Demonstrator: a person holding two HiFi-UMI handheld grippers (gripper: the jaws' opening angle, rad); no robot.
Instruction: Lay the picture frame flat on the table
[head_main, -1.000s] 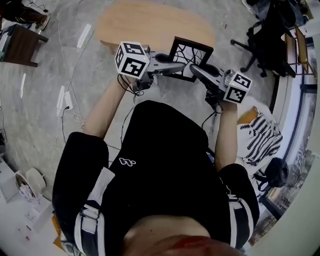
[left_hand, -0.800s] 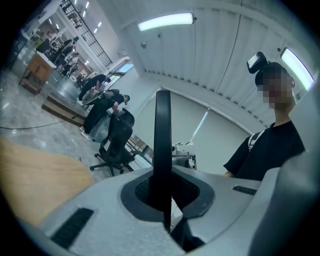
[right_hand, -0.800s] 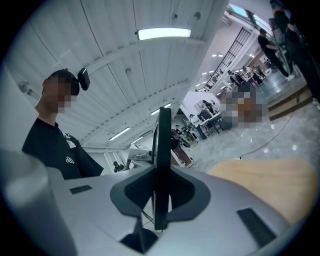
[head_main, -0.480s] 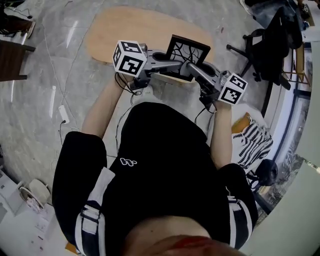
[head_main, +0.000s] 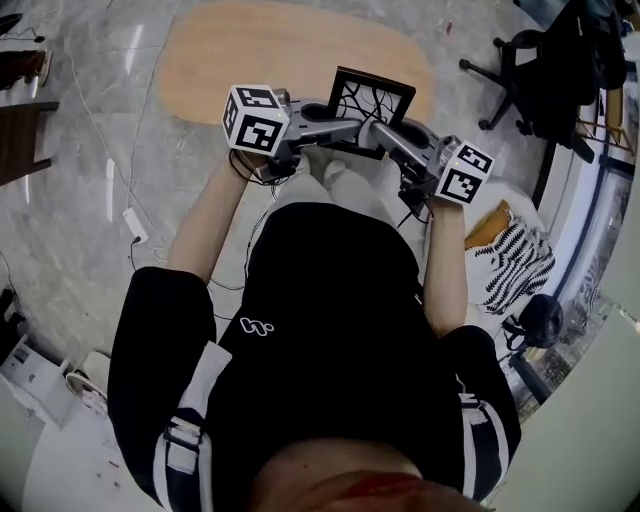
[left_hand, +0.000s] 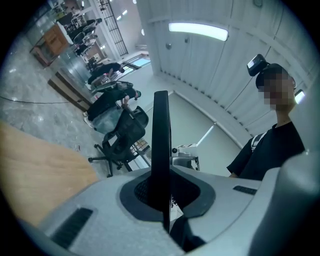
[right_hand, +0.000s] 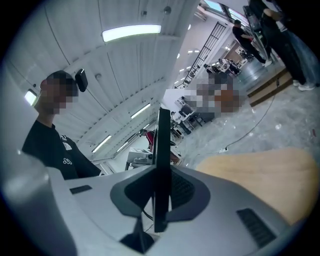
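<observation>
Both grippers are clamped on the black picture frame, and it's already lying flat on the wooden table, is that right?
Not flat. The left gripper and right gripper are both clamped on the picture frame, but the head view shows it held up, tilted, not lying on the wooden table.

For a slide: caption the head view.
Left gripper and right gripper clamp a black rectangular picture frame beside an oval wooden table.

You've got the black picture frame (head_main: 375, 100), with its branching black-on-white print, tilted up facing you over the tabletop's (head_main: 250, 60) near edge, not flat.
</observation>
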